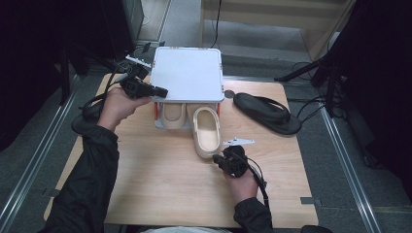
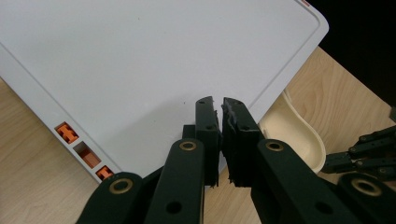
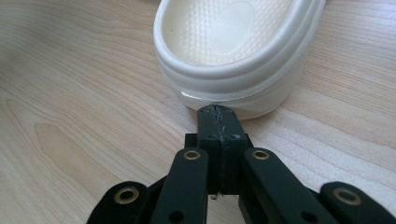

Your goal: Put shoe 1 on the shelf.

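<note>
The right gripper [image 1: 228, 156], jaws pressed together on nothing, sat low over the wooden table [image 1: 160, 184] with its tips at the heel of a cream clog [image 1: 206, 132]; in the right gripper view the closed tips [image 3: 219, 112] stood right against that heel [image 3: 233, 88], though actual contact could not be told. The clog lay sole down, its toe tucked under the front edge of a white box [image 1: 187, 73] and its heel out toward the person. A second cream clog [image 1: 172, 115] sat just beside it to the left, farther inside the box's open front, with only its rear part visible. The box's flat white lid [image 2: 140, 60] covered the rest of the inside, hiding what else it held. The left gripper [image 1: 163, 91], jaws nearly closed and holding nothing, was held at the box's left front corner; in the left gripper view its tips [image 2: 221, 103] hovered above the lid near its edge, with orange clasps [image 2: 84, 151] along the box's side and a clog's rim [image 2: 299, 135] below. A black sandal [image 1: 267, 112] lay alone on the table to the right of the box, well apart from both grippers.
</note>
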Available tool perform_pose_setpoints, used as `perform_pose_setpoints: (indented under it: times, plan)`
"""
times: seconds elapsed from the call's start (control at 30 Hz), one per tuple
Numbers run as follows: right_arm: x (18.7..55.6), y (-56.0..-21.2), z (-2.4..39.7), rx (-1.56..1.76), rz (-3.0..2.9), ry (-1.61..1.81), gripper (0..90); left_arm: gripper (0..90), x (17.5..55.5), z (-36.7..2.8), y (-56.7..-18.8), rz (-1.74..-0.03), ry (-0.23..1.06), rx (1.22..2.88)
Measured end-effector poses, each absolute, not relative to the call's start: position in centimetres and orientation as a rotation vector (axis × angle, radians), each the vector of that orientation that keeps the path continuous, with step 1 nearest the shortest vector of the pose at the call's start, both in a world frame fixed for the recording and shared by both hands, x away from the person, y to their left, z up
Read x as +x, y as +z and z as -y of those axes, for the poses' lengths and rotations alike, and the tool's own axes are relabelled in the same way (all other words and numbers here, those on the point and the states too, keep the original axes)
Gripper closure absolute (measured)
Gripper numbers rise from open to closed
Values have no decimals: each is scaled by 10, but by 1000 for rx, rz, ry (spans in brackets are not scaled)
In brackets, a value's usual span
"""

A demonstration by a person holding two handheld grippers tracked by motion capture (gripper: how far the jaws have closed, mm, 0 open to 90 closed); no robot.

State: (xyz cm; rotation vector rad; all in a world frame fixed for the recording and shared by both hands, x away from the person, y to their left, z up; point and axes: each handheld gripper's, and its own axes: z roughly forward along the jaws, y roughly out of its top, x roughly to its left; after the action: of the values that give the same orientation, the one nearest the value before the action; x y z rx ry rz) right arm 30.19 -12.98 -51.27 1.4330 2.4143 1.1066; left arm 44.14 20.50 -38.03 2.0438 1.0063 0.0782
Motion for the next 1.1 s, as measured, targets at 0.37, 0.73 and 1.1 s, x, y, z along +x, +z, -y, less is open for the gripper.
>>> perform_pose_setpoints:
  times: [0.37, 0.73, 1.1]
  plan:
    - [320, -506, 121, 1424, -2405, 1099, 900, 851, 441, -205, -380, -1003, 81, 2047]
    - [344, -505, 105, 1412, -2405, 1088, 900, 850, 441, -205, -380, -1002, 79, 2046]
    - [370, -504, 92, 1417, -2401, 1065, 900, 848, 441, -205, -380, -1006, 80, 2044]
